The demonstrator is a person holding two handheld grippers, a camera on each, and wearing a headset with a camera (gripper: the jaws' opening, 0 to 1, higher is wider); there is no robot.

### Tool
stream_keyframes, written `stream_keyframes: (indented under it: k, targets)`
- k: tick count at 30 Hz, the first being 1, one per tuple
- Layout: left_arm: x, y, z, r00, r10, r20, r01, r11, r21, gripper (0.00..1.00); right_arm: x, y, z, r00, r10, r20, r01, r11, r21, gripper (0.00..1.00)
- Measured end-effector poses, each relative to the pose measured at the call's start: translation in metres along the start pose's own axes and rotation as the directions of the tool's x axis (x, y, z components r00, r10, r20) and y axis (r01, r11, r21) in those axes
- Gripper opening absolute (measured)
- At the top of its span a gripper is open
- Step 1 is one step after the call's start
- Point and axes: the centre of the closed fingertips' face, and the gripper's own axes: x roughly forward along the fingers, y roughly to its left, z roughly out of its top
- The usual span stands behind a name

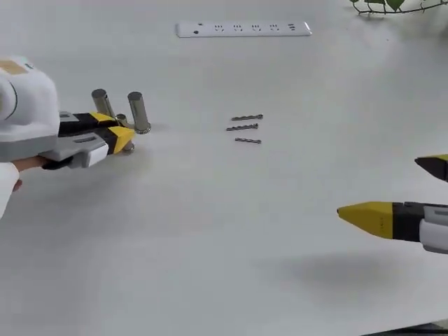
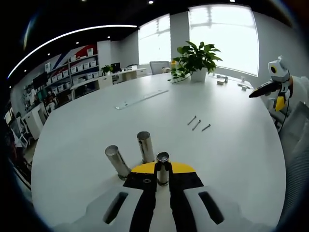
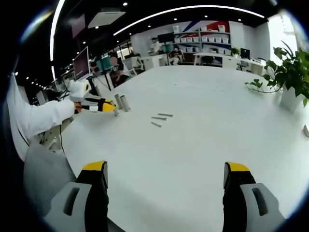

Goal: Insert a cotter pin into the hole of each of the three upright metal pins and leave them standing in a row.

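Three upright metal pins stand close together at the left. My left gripper (image 1: 123, 134) is shut on the nearest, shortest pin (image 2: 162, 159), whose top shows between the yellow jaw tips. The other two pins (image 1: 138, 112) (image 1: 101, 103) stand free just beyond it, also seen in the left gripper view (image 2: 146, 146) (image 2: 118, 160). Three cotter pins (image 1: 245, 128) lie flat in a small stack of lines mid-table, apart from both grippers (image 2: 197, 124) (image 3: 158, 118). My right gripper (image 1: 378, 186) hovers open at the right with nothing between its jaws (image 3: 165, 169).
A white power strip (image 1: 243, 29) lies along the far side of the white table (image 1: 210, 231). Plant leaves (image 1: 399, 5) reach in at the far right corner; a potted plant (image 2: 195, 58) stands farther back. A white sleeve (image 3: 38, 118) holds the left gripper.
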Motion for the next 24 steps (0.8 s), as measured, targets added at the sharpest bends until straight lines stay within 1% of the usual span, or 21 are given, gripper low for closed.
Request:
stream_keyframes:
  k: [1,3,5,6,7,8,10,11,12,13,14,15,16,17,18,19,20,21,22,24]
  targets:
    - [-0.001,-0.004,0.001,1.0000,-0.006,0.000,0.006,1.000,0.004,0.05,0.000,0.001,0.001,1.0000,0.002,0.002,-0.002,1.000,-0.002,0.98]
    - [-0.002,-0.017,0.006,0.9988,-0.049,0.006,0.048,0.998,0.044,0.05,0.001,0.002,0.002,1.0000,0.007,0.004,-0.007,1.000,-0.005,0.98]
    - [-0.003,-0.035,0.012,0.9930,-0.116,0.020,0.114,0.991,0.076,0.05,0.001,0.003,0.003,0.9999,0.011,0.006,-0.011,1.000,-0.009,0.98]
    - [-0.004,-0.046,0.015,0.9867,-0.159,0.035,0.155,0.984,0.083,0.05,0.001,0.004,0.004,0.9999,0.013,0.008,-0.013,1.000,-0.010,0.98]
    - [-0.005,-0.052,0.017,0.9821,-0.184,0.038,0.180,0.979,0.093,0.05,0.001,0.004,0.004,0.9999,0.014,0.009,-0.014,1.000,-0.011,0.98]
    - [-0.006,-0.061,0.020,0.9759,-0.214,0.041,0.208,0.971,0.117,0.05,0.001,0.005,0.005,0.9998,0.016,0.011,-0.015,1.000,-0.013,0.98]
    - [-0.007,-0.073,0.022,0.9653,-0.258,0.039,0.251,0.958,0.136,0.05,0.001,0.005,0.005,0.9998,0.017,0.012,-0.017,1.000,-0.014,0.98]
    - [-0.008,-0.081,0.023,0.9561,-0.290,0.039,0.282,0.948,0.149,0.05,0.001,0.006,0.005,0.9997,0.018,0.013,-0.018,1.000,-0.014,0.98]
    - [-0.008,-0.086,0.021,0.9514,-0.307,0.023,0.299,0.938,0.174,0.05,0.001,0.006,0.005,0.9997,0.019,0.014,-0.019,1.000,-0.014,0.98]
    - [-0.008,-0.093,0.021,0.9439,-0.330,0.013,0.321,0.926,0.198,0.05,0.001,0.007,0.005,0.9997,0.021,0.014,-0.021,1.000,-0.014,0.98]
    - [-0.008,-0.095,0.021,0.9402,-0.340,0.011,0.331,0.921,0.207,0.05,0.001,0.007,0.005,0.9997,0.021,0.014,-0.021,1.000,-0.014,0.98]
    - [-0.008,-0.101,0.023,0.9342,-0.356,0.022,0.346,0.919,0.189,0.05,0.001,0.008,0.005,0.9996,0.021,0.017,-0.021,1.000,-0.016,0.98]
    - [-0.008,-0.105,0.024,0.9262,-0.376,0.033,0.364,0.913,0.186,0.05,0.001,0.008,0.005,0.9996,0.023,0.018,-0.023,1.000,-0.015,0.98]
    - [-0.007,-0.109,0.023,0.9220,-0.386,0.024,0.375,0.907,0.191,0.05,0.001,0.009,0.005,0.9996,0.024,0.018,-0.024,1.000,-0.015,0.98]
    - [-0.006,-0.112,0.022,0.9178,-0.397,0.015,0.385,0.899,0.210,0.05,0.001,0.008,0.005,0.9996,0.024,0.018,-0.023,1.000,-0.015,0.98]
    - [-0.006,-0.118,0.020,0.9114,-0.412,0.002,0.401,0.889,0.220,0.05,0.001,0.008,0.005,0.9996,0.023,0.018,-0.022,1.000,-0.016,0.98]
    - [-0.005,-0.120,0.020,0.9075,-0.420,0.002,0.410,0.886,0.217,0.05,0.001,0.008,0.005,0.9996,0.023,0.017,-0.023,1.000,-0.015,0.98]
    - [-0.004,-0.123,0.019,0.9012,-0.433,0.004,0.423,0.881,0.214,0.05,0.001,0.009,0.004,0.9996,0.024,0.016,-0.023,1.000,-0.015,0.98]
    - [-0.004,-0.125,0.019,0.8985,-0.439,0.004,0.428,0.879,0.210,0.05,0.001,0.009,0.004,0.9996,0.025,0.015,-0.024,1.000,-0.015,0.98]
    - [-0.001,-0.129,0.016,0.8904,-0.455,-0.005,0.446,0.870,0.210,0.05,0.001,0.010,0.004,0.9996,0.026,0.013,-0.026,1.000,-0.015,0.98]
